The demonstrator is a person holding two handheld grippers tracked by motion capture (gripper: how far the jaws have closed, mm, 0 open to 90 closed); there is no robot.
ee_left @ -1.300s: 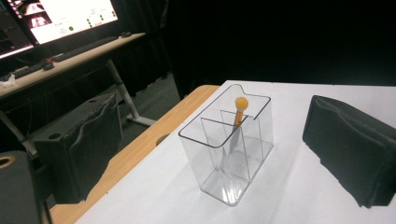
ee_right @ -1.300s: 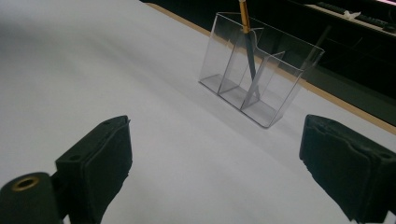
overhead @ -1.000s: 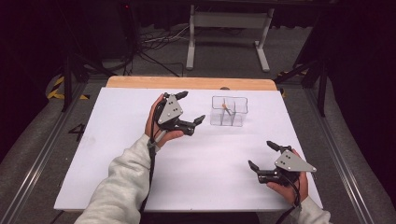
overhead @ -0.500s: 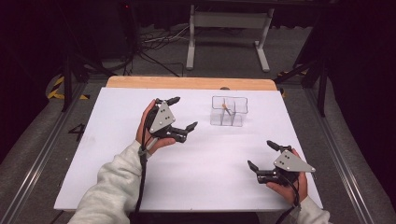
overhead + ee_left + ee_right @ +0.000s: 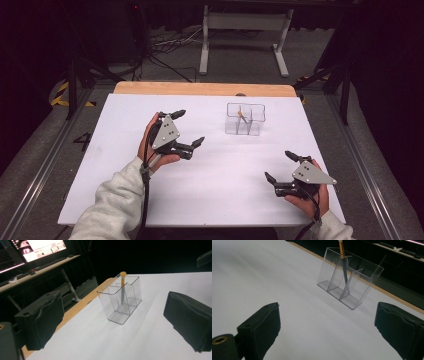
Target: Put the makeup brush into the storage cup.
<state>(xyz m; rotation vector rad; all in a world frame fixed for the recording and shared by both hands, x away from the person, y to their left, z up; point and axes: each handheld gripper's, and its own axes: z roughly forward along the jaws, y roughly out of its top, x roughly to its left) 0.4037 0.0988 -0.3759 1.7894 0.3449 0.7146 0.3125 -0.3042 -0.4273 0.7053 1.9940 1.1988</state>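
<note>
White rectangular tabletop (image 5: 210, 200) carries a clear plastic 3-compartment organiser (image 5: 244, 120) near its far edge, 1 thin yellow-topped brush (image 5: 122, 286) standing in it. Left gripper (image 5: 187, 129) hovers left of it, jaws wide, empty. Right gripper (image 5: 281, 167), nearer, is also wide, empty.

Clear glossy plastic organizer (image 5: 244, 120) holds a brush with a yellow handle (image 5: 122, 280); beneath it lies a matt white table cover (image 5: 200, 190), with a smooth wooden edge (image 5: 200, 89) behind.

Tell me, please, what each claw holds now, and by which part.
Nothing is held. The left claw and right claw are open, apart from the clear plastic divided holder.
</note>
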